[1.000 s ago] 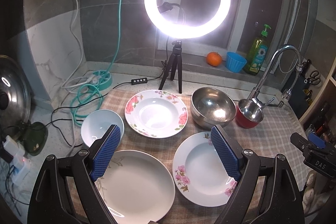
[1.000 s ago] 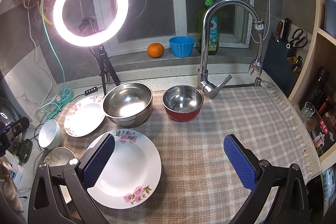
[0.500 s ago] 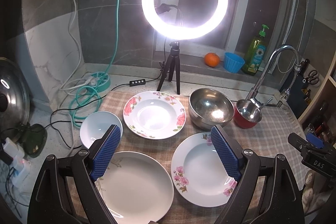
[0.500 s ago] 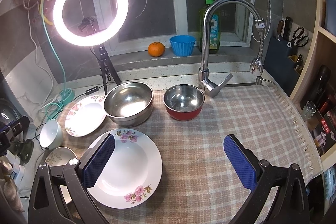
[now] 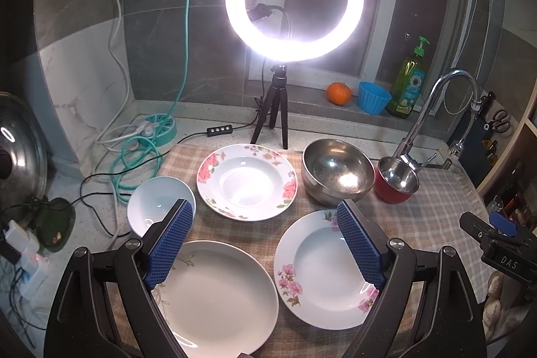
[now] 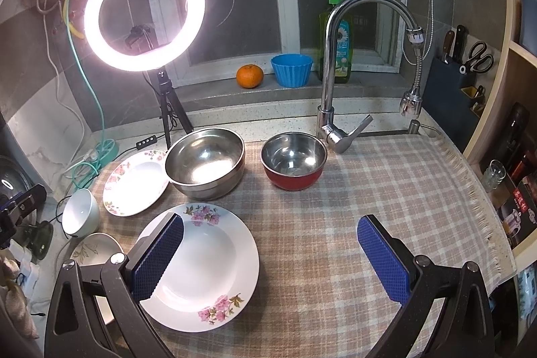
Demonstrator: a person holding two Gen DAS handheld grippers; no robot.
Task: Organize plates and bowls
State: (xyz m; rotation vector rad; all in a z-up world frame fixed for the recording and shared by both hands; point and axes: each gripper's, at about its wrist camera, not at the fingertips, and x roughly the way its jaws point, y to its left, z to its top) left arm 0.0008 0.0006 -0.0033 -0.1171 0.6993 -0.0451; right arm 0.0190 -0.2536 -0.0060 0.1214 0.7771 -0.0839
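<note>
I see both my left hand-held gripper point(image 5: 265, 244) and right hand-held gripper point(image 6: 270, 255) spread wide, empty, above flowered white plates point(image 5: 322, 270) at lower frame.

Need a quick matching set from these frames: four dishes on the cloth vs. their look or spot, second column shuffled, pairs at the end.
Things:
1. large steel bowl
2. red bowl
3. white bowl
4. leaf-print plate

Descriptions:
A. nearest the left gripper, almost plain white
B. off the cloth's left edge, on the counter
C. closest to the faucet base
D. between the rose-rimmed plate and the red-sided bowl

Pairs: 1-D, 2-C, 3-B, 4-A
</note>
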